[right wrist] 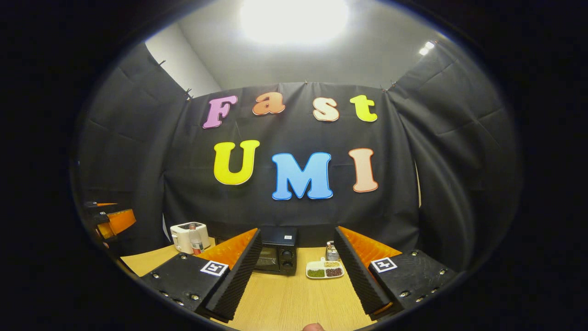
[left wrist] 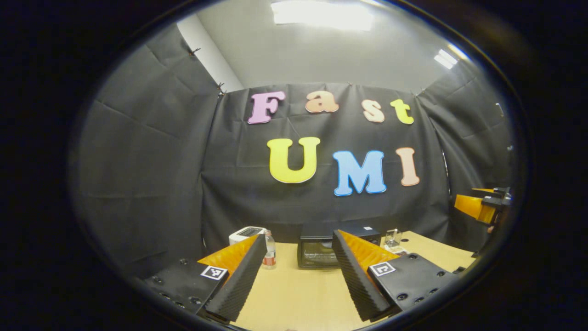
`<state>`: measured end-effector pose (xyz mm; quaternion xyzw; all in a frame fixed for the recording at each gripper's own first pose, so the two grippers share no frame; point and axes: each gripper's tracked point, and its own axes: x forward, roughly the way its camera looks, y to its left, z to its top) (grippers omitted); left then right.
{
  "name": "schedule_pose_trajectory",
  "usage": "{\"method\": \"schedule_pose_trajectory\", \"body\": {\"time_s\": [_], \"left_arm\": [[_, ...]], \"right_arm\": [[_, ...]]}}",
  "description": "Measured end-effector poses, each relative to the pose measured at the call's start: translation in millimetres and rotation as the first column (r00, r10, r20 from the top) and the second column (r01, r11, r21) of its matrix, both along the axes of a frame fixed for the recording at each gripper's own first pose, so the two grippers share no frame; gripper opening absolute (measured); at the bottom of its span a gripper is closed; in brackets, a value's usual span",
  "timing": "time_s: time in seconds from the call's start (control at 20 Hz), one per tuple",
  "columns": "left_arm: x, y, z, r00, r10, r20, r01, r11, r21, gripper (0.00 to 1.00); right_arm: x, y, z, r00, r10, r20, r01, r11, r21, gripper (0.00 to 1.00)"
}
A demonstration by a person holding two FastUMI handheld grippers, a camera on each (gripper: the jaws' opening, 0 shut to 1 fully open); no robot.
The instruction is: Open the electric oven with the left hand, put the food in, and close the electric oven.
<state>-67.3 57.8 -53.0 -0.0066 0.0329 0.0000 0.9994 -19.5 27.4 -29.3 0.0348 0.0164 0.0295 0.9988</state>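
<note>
Jaws wide on both sides, nothing between either pair. Left gripper (left wrist: 298,257) hangs above the wooden table (left wrist: 294,294), and dead ahead through its spread fingers sits the electric oven (left wrist: 317,250), door shut, glass front facing us, its right part hidden behind the right finger. Just past the left fingertip stands a small bottle (left wrist: 269,250), and a white toaster (left wrist: 245,234) sits beyond it, further left. Off past the right finger there's a clear container (left wrist: 392,238), too small to make out. Far out right, the other gripper pokes in at the edge.

Over to the right gripper view: right gripper (right wrist: 297,257) also open wide and empty above the table. Oven sits ahead between the fingers, tucked close to the left one, knobs showing on its right side. Beside it, nearer the right finger, lies the food tray (right wrist: 325,270), a white divided dish with green, brown and pale fillings, well apart from both fingertips. Toaster and bottle stand beyond the left finger.
</note>
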Motion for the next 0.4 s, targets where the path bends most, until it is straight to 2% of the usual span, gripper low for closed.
{"method": "schedule_pose_trajectory", "body": {"time_s": [0.4], "left_arm": [[-3,4,8,1.0,0.005,0.016,-0.005,1.0,0.004,1.0]], "right_arm": [[0,15,10,0.999,0.027,0.032,-0.026,1.0,-0.016,0.97]]}}
